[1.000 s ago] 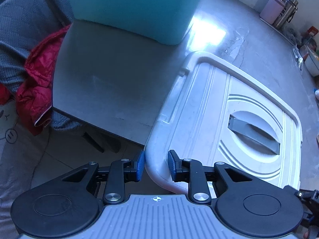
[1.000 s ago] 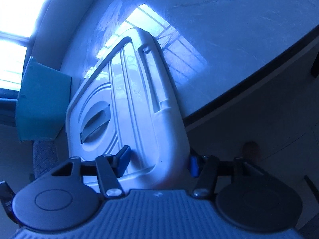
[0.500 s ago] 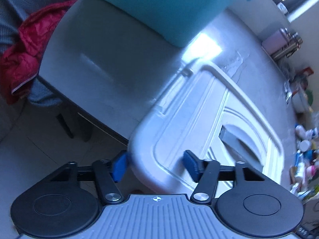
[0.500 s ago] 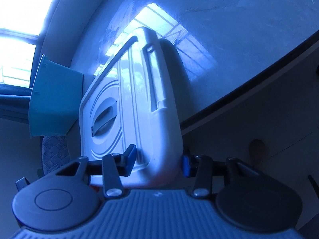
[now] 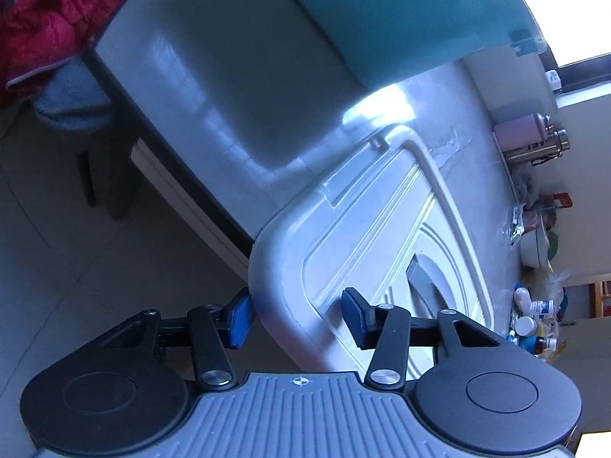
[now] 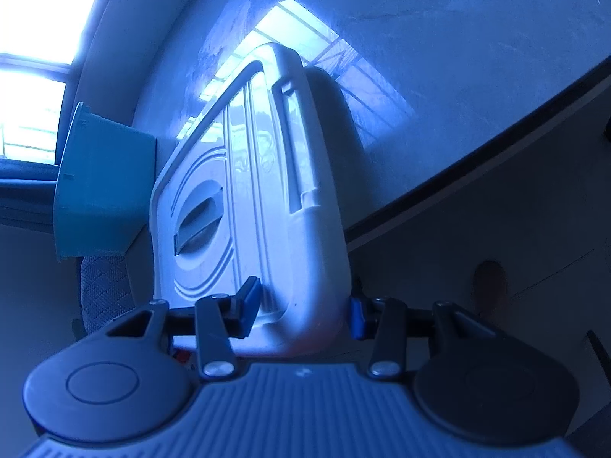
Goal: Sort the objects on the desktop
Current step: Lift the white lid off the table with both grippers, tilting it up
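Note:
A white box lid [image 5: 374,206] with a grey handle lies on the grey table [image 5: 229,95], one end sticking out past the table's edge. My left gripper [image 5: 296,320] straddles the near corner of the lid. Its jaws are closing, one blue pad at the rim's outer side and the other just over the top face. In the right wrist view the lid [image 6: 259,191] runs away from me. My right gripper [image 6: 303,309] is shut on its other near corner, one pad on top and one against the side.
A teal storage box [image 5: 382,11] stands on the table behind the lid and shows again as the teal box [image 6: 99,198]. A red jacket [image 5: 42,11] hangs past the table's left end. Flasks [image 5: 530,141] and small bottles [image 5: 534,316] crowd the far right. Floor lies below the overhang.
My left gripper let go of the lid's rim, rolled and slid along, and now spans the corner with wider jaws. My right gripper's jaws have drawn in onto the lid.

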Available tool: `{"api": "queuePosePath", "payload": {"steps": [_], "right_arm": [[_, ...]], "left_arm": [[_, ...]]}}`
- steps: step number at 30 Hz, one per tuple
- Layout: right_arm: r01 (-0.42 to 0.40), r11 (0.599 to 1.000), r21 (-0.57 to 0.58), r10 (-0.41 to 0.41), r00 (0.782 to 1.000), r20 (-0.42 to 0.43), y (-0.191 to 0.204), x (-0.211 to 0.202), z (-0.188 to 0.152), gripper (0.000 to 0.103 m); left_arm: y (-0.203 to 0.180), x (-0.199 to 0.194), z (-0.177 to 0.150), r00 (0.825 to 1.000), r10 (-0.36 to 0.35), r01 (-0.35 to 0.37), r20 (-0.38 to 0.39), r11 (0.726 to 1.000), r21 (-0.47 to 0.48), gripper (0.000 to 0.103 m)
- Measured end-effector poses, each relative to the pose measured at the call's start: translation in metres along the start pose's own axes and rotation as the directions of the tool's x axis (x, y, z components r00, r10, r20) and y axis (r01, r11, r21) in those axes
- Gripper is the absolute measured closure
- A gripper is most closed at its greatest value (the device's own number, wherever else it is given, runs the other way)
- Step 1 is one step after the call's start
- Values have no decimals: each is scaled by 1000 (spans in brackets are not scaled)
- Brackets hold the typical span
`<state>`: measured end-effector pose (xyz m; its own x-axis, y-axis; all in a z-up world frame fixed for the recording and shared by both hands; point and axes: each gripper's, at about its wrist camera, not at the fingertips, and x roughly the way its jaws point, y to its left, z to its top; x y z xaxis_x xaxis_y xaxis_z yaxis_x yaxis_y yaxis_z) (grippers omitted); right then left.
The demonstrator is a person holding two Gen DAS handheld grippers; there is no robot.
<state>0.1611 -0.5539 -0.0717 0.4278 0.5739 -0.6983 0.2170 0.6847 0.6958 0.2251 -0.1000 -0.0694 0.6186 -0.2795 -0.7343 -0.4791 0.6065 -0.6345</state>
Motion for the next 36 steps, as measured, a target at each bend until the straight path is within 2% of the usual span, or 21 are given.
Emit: {"api": "queuePosePath", "payload": {"steps": [4,10,17,27,36], "right_arm": [[-13,999,-42,14,1000,11,2,-9,-1,57],[-22,992,-125,29,998,52,20,-21,-1,56],[-45,980,-193,63,994,88,40,-34,-2,56],[-62,967,-245,94,988,122,55,-54,-8,56],[-72,963,-260,115,982,152,55,-75,-24,56]], "left_arm": [[-13,-17,-6,999,-3,-1,48,997,74,59],[-36,-44,-8,993,9,-27,116,988,154,61],[-39,-77,-5,986,-28,1,163,987,161,61],[-55,-100,0,974,-71,35,216,985,166,61],[-55,-127,-16,966,-103,56,236,979,195,61]]}}
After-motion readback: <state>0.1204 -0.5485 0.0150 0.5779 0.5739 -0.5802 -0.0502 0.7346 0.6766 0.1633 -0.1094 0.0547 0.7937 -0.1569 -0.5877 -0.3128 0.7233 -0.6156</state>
